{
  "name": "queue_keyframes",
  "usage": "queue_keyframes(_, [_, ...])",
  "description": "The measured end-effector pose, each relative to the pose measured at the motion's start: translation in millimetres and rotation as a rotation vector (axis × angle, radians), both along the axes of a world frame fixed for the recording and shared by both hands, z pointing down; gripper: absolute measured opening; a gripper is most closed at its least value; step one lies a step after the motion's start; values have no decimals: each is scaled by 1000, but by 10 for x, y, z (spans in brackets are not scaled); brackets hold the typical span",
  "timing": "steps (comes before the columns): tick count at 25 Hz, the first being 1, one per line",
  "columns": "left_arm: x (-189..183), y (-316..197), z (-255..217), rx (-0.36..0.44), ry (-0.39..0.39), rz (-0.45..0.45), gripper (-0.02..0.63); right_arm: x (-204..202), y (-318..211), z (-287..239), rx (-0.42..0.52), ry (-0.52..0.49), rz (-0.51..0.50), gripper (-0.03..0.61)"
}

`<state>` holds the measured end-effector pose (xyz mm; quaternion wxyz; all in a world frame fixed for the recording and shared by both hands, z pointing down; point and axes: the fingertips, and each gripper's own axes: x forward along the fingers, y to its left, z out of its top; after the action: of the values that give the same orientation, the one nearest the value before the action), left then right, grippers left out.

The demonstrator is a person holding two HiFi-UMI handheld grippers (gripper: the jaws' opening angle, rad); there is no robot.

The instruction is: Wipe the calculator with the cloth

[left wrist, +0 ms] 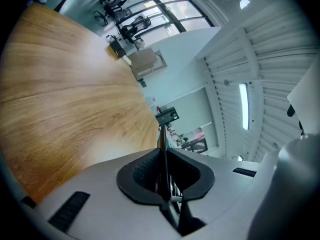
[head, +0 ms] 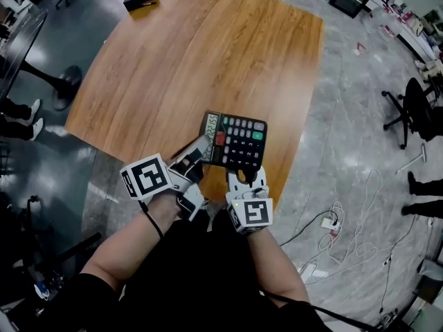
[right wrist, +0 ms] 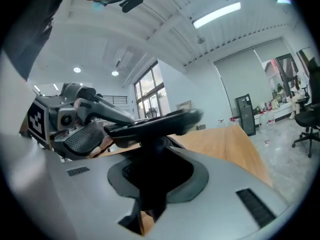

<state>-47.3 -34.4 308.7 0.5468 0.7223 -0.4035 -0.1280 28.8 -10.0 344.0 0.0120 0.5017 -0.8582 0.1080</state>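
A black calculator (head: 235, 140) with grey keys, one red key and one green key sits at the near edge of the wooden table (head: 187, 54). My left gripper (head: 201, 151) is shut on its left edge. In the left gripper view the calculator (left wrist: 163, 144) shows as a thin line between the pads of the left gripper (left wrist: 165, 176). My right gripper (head: 247, 175) is shut on its near edge. In the right gripper view the calculator (right wrist: 150, 125) looks raised a little above the tabletop, with the left gripper (right wrist: 80, 129) beside it. No cloth is in view.
A dark flat object (head: 140, 0) lies at the table's far edge. On the grey floor are white cables (head: 332, 223) to the right, an office chair (head: 415, 109) further right, and a round table base (head: 66, 88) with someone's shoes (head: 21, 126) to the left.
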Motion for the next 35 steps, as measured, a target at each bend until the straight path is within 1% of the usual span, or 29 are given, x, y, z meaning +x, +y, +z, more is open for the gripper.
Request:
queue_keyframes(5, [-322, -34, 159, -28, -34, -49, 49, 455, -141, -25, 37, 7, 110, 69])
queue_keyframes(9, [-510, -65, 264, -4, -111, -57, 49, 858, -218, -63, 46, 19, 210, 69])
queue_keyframes(13, [-577, -128, 454, 0, -155, -68, 49, 1000, -251, 17, 31, 36, 247, 69])
queue_keyframes(15, [-541, -179, 567, -1, -163, -68, 49, 994, -270, 107, 14, 43, 244, 69])
queue_keyframes(19, [-519, -299, 804, -21, -150, -74, 49, 841, -371, 317, -30, 59, 218, 69])
queue_keyframes(22, [-515, -440, 974, -29, -149, -79, 49, 734, -554, 474, -59, 84, 196, 69])
queue_keyframes(25, [-497, -662, 1137, -27, -168, -78, 49, 693, -844, 631, -85, 105, 178, 69])
queue_keyframes(29, [-521, -963, 1377, -6, -203, -77, 49, 657, -1202, 881, -125, 126, 171, 69])
queue_keyframes(32, [-540, -1038, 1569, -7, -198, -87, 49, 613, -1304, 1103, -161, 149, 166, 69])
queue_keyframes(35, [-514, -1069, 1697, -9, -215, -81, 49, 565, -1379, 1259, -201, 163, 155, 69])
